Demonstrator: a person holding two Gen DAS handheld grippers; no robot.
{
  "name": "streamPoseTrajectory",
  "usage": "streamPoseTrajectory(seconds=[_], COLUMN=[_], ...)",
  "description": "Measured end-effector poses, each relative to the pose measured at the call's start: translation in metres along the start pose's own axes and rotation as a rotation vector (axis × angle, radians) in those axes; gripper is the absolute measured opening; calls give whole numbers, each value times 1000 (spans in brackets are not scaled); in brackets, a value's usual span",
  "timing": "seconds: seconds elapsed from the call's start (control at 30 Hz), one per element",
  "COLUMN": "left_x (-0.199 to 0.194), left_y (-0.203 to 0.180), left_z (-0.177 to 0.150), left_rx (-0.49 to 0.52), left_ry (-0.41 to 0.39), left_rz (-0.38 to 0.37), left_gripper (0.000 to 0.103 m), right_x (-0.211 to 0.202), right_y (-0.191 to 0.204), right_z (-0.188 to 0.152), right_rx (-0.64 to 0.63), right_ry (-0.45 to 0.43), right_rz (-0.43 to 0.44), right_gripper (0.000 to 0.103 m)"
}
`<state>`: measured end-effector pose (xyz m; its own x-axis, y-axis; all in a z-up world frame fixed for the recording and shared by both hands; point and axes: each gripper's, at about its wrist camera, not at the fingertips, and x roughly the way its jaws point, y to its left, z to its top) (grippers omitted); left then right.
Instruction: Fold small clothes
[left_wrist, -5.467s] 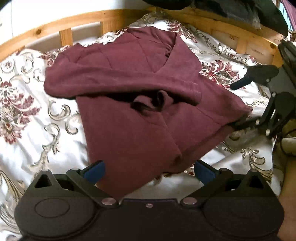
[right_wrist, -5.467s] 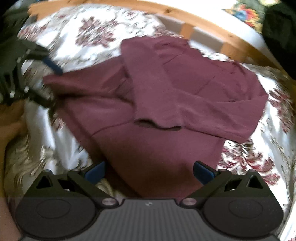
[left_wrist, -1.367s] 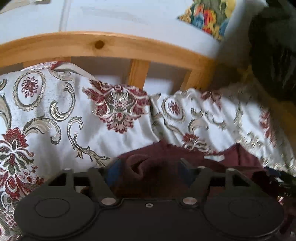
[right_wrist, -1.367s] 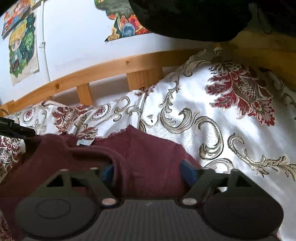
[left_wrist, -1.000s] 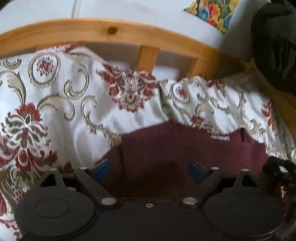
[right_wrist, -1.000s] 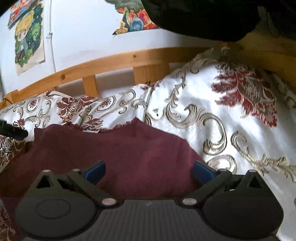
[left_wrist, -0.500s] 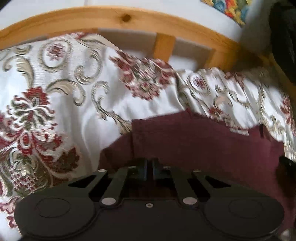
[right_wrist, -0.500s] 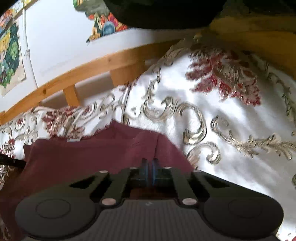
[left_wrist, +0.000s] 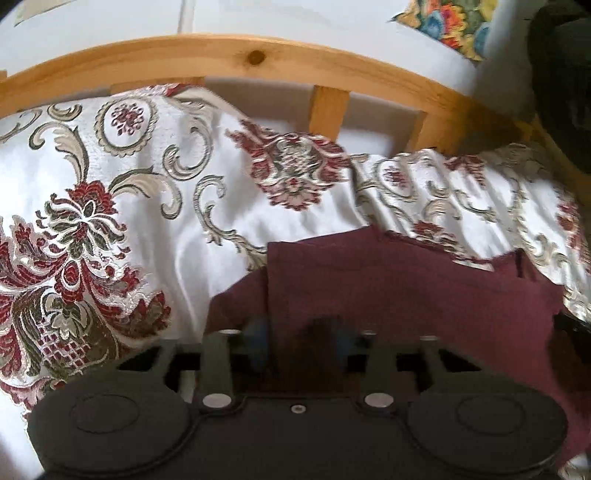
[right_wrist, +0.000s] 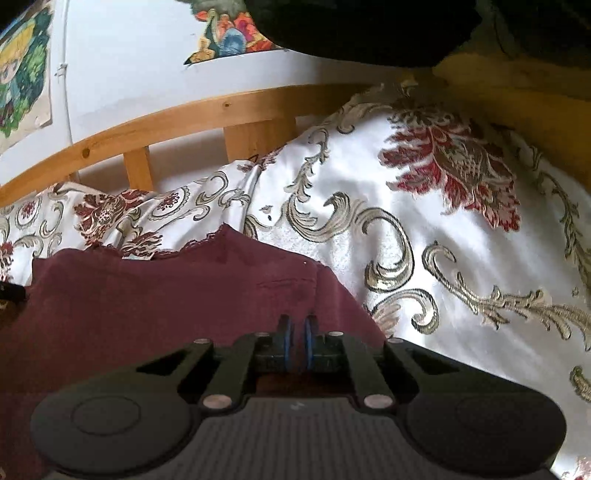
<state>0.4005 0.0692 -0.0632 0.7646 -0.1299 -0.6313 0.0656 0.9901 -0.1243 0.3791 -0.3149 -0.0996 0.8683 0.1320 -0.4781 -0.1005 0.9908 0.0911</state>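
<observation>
A maroon knit top (left_wrist: 406, 291) lies folded on the floral bedspread; it also shows in the right wrist view (right_wrist: 166, 295). My left gripper (left_wrist: 299, 339) sits low over the top's left part, its blue pads partly apart with a bunch of maroon cloth between them; the frame is blurred there. My right gripper (right_wrist: 297, 336) rests on the top's right part, its blue pads almost together on a thin fold of the cloth. The top's near side is hidden under both grippers.
The white, gold and red floral bedspread (left_wrist: 110, 206) covers the bed. A wooden slatted bed rail (left_wrist: 258, 62) runs along the far side, with a white wall and posters (right_wrist: 22, 70) behind. Dark clothes (right_wrist: 369, 26) hang at the upper right.
Both grippers opened about a second ago, then shut half a second ago. Now the left pads have spread partly with cloth between them; the right pads stay nearly shut. Both views shifted slightly.
</observation>
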Motion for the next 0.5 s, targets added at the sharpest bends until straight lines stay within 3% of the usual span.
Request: streamPoseTrajectory(seconds=[0.07, 0.1, 0.2, 0.33, 0.5], left_x=[-10, -16, -37, -70, -102], left_y=[-3, -5, -9, -11, 0], left_z=[-4, -7, -14, -35, -73], left_rx=[15, 21, 18, -11, -167], left_ry=[-19, -33, -59, -98, -85], left_rz=[18, 28, 50, 88, 105], left_gripper=[82, 86, 98, 102, 102], right_x=[-3, -4, -11, -29, -49], right_y=[3, 4, 10, 19, 44], right_z=[1, 1, 3, 3, -1], right_rx=[-16, -21, -41, -26, -38], right_ry=[-8, -12, -17, -44, -29], right_rz=[-3, -6, -12, 22, 70], right_gripper=[34, 45, 60, 98, 103])
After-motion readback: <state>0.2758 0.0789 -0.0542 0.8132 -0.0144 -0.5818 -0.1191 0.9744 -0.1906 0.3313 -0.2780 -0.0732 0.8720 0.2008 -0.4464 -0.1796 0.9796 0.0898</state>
